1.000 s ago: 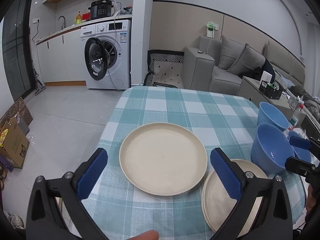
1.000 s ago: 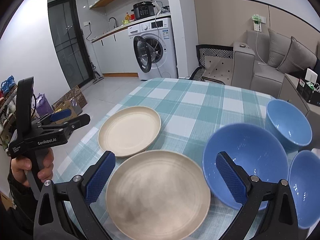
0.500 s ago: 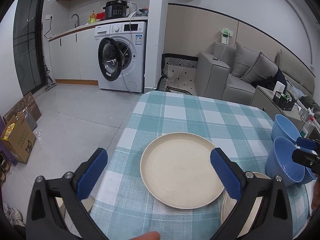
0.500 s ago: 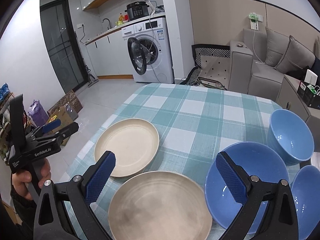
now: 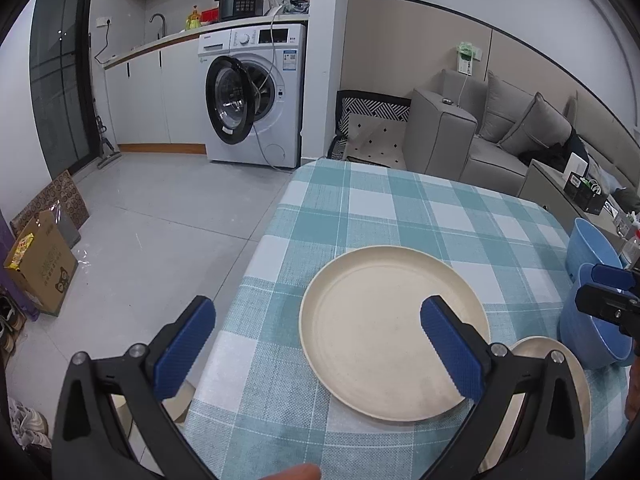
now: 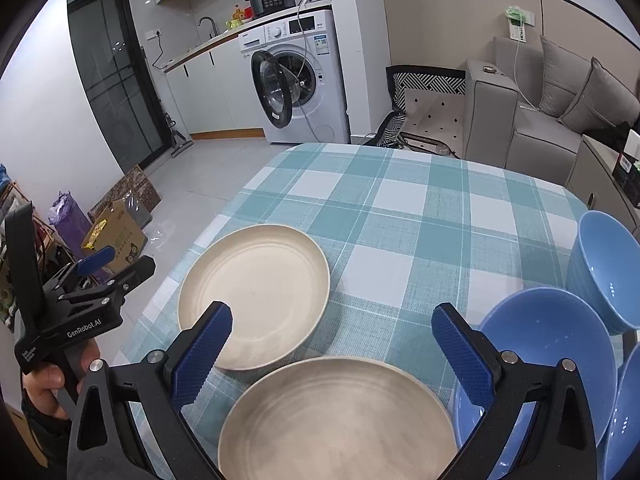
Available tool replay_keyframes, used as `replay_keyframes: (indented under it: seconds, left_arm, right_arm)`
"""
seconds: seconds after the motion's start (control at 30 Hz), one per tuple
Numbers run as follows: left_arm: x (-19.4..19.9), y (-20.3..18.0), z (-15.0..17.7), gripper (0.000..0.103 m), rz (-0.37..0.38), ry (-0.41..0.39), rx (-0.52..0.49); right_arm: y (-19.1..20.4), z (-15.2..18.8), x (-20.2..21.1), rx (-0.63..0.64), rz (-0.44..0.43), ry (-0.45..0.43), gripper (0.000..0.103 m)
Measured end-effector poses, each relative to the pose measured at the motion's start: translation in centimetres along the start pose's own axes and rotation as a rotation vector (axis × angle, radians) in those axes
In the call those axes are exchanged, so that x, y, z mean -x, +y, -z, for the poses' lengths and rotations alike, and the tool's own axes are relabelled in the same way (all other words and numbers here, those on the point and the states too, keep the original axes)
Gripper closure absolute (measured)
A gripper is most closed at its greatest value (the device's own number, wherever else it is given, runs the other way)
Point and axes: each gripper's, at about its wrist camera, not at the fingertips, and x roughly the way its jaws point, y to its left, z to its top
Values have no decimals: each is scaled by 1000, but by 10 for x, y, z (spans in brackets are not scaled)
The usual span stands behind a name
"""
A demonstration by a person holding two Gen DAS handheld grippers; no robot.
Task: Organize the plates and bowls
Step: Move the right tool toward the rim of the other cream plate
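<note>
Two cream plates lie on the checked tablecloth: a far one (image 5: pixel 384 328) (image 6: pixel 256 296) near the left edge and a near one (image 6: pixel 340 420) (image 5: pixel 576 364). Three blue bowls stand at the right: a far one (image 6: pixel 608 268) (image 5: pixel 588 240), a middle one (image 6: pixel 560 348) (image 5: pixel 592 332) and a third cut off at the right edge (image 6: pixel 628 420). My left gripper (image 5: pixel 316 348) is open and empty above the table's left edge, beside the far plate. My right gripper (image 6: pixel 332 348) is open and empty above the near plate.
The table (image 6: pixel 400 208) drops off to the tiled floor on the left. A washing machine (image 5: pixel 252 96) with its door open stands beyond. A grey sofa (image 5: pixel 500 140) is at the back right. Cardboard boxes (image 5: pixel 40 264) sit on the floor at left.
My left gripper has drifted left, off the far plate towards the table's left edge. My right gripper has pulled back slightly. Both stay open.
</note>
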Motion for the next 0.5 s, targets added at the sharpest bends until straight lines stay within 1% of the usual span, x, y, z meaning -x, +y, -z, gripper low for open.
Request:
replay_keyframes:
  seconds: [0.2, 0.37, 0.5]
  left_arm:
    - [-15, 8, 4, 0, -15, 32, 19]
    - [-30, 13, 10, 0, -25, 69, 40]
    - [-42, 11, 15, 0, -22, 98, 33]
  right_arm:
    - [3, -10, -17, 0, -7, -2, 1]
    - [2, -13, -36, -2, 5, 20, 1]
    - [0, -11, -50, -1, 11, 40, 1]
